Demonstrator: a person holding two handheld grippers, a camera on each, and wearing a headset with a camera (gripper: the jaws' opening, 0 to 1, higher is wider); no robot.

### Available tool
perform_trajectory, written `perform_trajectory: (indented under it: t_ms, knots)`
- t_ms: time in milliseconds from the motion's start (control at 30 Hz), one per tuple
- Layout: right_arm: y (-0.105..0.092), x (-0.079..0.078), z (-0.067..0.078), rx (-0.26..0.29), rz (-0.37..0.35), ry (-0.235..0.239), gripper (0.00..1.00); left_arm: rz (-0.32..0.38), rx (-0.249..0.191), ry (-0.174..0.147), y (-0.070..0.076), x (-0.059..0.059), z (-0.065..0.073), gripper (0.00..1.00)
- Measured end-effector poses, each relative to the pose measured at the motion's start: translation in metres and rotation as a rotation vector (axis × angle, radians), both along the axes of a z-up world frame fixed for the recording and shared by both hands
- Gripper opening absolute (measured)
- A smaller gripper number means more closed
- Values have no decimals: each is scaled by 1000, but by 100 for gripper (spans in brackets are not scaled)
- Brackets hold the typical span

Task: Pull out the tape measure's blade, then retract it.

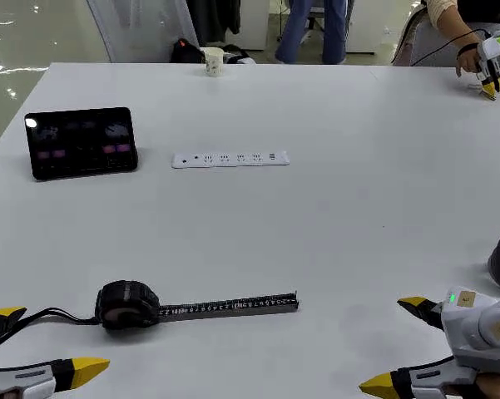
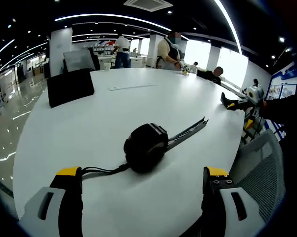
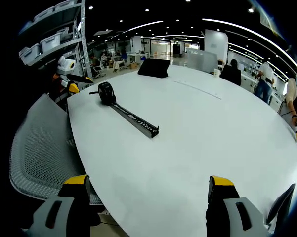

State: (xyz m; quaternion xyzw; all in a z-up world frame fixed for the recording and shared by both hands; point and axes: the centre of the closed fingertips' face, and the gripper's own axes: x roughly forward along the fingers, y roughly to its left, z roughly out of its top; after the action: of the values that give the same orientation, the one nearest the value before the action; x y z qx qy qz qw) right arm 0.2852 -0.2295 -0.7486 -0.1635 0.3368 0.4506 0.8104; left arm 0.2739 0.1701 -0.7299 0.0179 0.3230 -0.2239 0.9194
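Observation:
A black tape measure (image 1: 127, 305) lies on the white table (image 1: 316, 224), its blade (image 1: 229, 307) pulled out to the right and lying flat. A black strap trails from its case toward my left gripper (image 1: 46, 342), which stands open at the lower left, apart from the case. In the left gripper view the case (image 2: 146, 146) sits ahead between the yellow-tipped jaws, untouched. My right gripper (image 1: 403, 345) is open at the lower right, well clear of the blade's end. The right gripper view shows the tape measure (image 3: 106, 92) and blade (image 3: 136, 120) far off to the left.
A dark tablet (image 1: 81, 141) stands at the back left, a white power strip (image 1: 230, 159) lies mid-table, and a paper cup (image 1: 214, 61) sits at the far edge. Another person's hand with a gripper (image 1: 487, 62) works at the far right corner. A mesh chair (image 3: 39, 153) stands by the table's near edge.

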Motion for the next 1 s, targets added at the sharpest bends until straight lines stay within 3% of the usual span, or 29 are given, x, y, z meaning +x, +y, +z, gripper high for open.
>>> perform_trajectory:
  t_ms: [67, 267, 433, 533, 733, 933, 1000]
  knots:
    - [2, 3, -1, -8, 2, 5, 99, 8, 42, -33, -4, 5, -1, 99]
    - [12, 11, -2, -20, 38, -8, 99, 32, 58, -50, -19, 20, -4, 99]
    - [19, 20, -2, -37, 64, -19, 99, 76, 2, -42, -24, 33, -2, 99]
    - [24, 24, -1, -50, 86, -22, 99, 94, -8, -27, -26, 36, -3, 99]
    - [35, 34, 2, -52, 118, -19, 99, 144, -34, -31, -28, 46, -2, 99]
    - [49, 43, 1, -71, 171, -26, 99, 176, 13, -50, -31, 60, -3, 99]
    - [52, 44, -1, -82, 201, -25, 99, 168, 34, -76, -35, 65, -1, 99]
